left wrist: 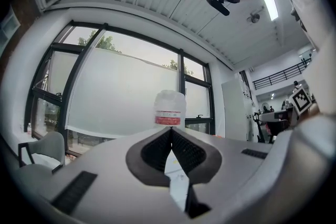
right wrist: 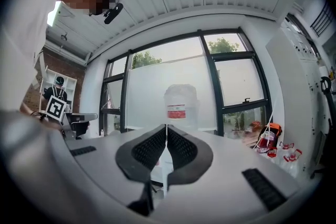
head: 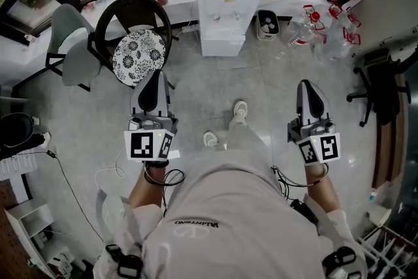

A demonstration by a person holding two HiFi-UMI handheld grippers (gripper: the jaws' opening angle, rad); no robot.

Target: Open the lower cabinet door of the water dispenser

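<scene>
The white water dispenser (head: 225,10) stands at the far side of the floor by the window, with its bottle (left wrist: 169,108) on top. Its lower cabinet door (head: 223,42) looks closed. My left gripper (head: 154,85) is held well short of it, to the left, pointing towards it. Its jaws meet at the tips (left wrist: 170,129), shut with nothing in them. My right gripper (head: 308,85) is level with it on the right, also well away from the dispenser. Its jaws touch too (right wrist: 166,127), shut and empty. The bottle (right wrist: 181,102) shows straight ahead above them.
A black round chair with a patterned cushion (head: 137,52) stands left of the dispenser, a grey chair (head: 72,42) beyond it. Several empty water jugs (head: 307,26) lie to the right, and an office chair (head: 385,75) is at the right edge. My feet (head: 225,127) are on grey floor.
</scene>
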